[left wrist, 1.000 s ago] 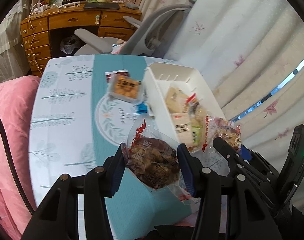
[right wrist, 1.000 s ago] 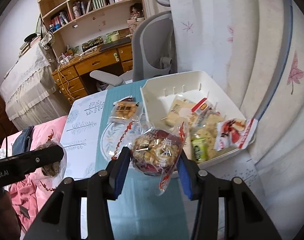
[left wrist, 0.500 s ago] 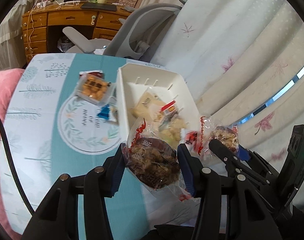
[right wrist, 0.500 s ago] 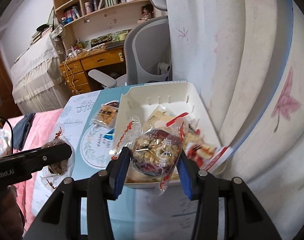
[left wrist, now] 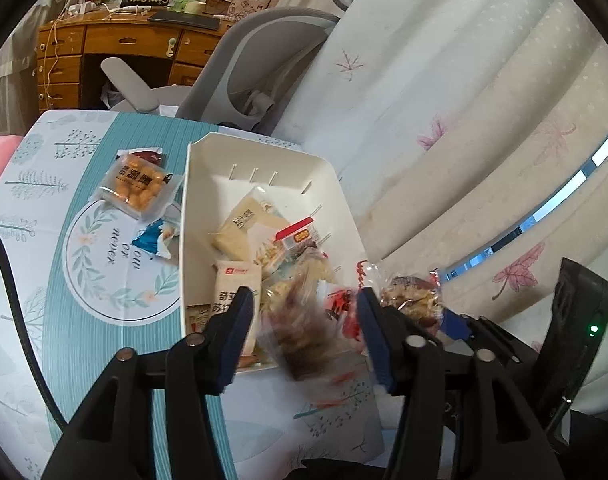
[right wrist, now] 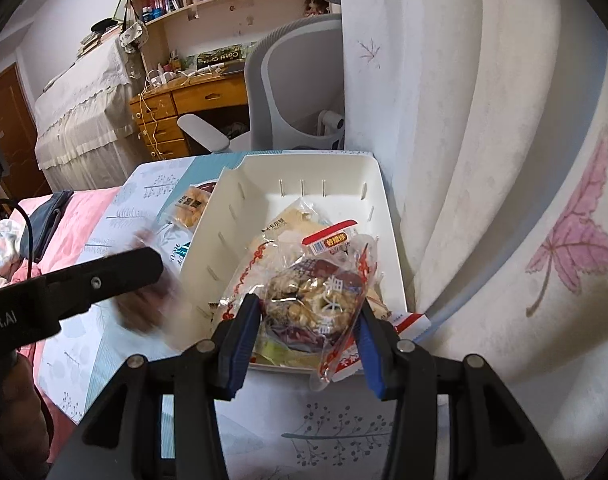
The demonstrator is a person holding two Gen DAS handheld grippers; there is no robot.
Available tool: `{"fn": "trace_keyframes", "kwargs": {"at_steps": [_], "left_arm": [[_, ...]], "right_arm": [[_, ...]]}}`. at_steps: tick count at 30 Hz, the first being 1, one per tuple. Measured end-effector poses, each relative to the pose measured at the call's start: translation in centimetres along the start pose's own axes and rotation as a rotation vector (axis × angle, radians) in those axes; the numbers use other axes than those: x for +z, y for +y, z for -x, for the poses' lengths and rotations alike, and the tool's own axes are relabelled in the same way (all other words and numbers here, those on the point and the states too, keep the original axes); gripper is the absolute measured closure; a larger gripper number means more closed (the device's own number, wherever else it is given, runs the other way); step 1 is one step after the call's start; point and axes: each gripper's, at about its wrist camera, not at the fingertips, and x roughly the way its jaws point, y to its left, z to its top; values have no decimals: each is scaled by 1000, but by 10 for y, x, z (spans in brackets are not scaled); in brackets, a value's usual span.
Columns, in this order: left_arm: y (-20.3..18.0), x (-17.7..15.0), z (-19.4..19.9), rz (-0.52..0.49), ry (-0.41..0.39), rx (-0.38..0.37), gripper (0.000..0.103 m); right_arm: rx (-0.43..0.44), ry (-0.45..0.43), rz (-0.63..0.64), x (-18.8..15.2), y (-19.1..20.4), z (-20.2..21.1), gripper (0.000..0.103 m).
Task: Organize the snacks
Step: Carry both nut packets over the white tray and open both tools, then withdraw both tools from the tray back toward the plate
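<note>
The left gripper (left wrist: pixel 304 320) hangs over the near end of the white bin (left wrist: pixel 259 152), and its jaws are opening. Between them is a dark snack bag (left wrist: pixel 304 336), blurred by motion, with a gap showing on each side of it; the blue pads (left wrist: pixel 243 320) do not press it. From the right wrist view the same bag shows as a brown smear (right wrist: pixel 143 308) just under the left gripper's black finger, beside the bin's left wall (right wrist: pixel 219 232).

The right gripper (right wrist: pixel 310 320) is clamped on a second clear bag of nut clusters (right wrist: pixel 312 300), red-edged, held at its middle between the blue pads. That bag sits above the bin's near end, over the packets already inside. In the left wrist view it appears just right of the left gripper, beyond the bin's right rim.

Inside the bin lie several packets: a pale yellow wafer pack (left wrist: pixel 243 228), a white packet with red print (left wrist: pixel 235 284) and a red-topped wrapper (left wrist: pixel 295 232), heaped toward the near end.

On the tablecloth (left wrist: pixel 103 280), left of the bin, rest an orange snack pack (left wrist: pixel 137 188) and a small blue wrapper (left wrist: pixel 151 240), the latter just beside the bin's wall
</note>
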Motion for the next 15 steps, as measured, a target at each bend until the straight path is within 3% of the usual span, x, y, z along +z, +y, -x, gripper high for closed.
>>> {"fn": "trace_keyframes", "kwargs": {"at_steps": [2, 3, 6, 10, 15], "left_arm": [[-1, 1, 0, 1, -3, 10, 24], [-1, 1, 0, 4, -5, 10, 23], [2, 1, -3, 20, 14, 28, 23], [9, -1, -6, 47, 37, 29, 23], [15, -6, -5, 58, 53, 33, 22]], "right_arm": [[4, 18, -8, 1, -3, -6, 56], [14, 33, -16, 1, -5, -9, 56], [13, 57, -27, -3, -9, -14, 55], [23, 55, -36, -6, -11, -13, 40], [26, 74, -38, -11, -7, -14, 39]]}}
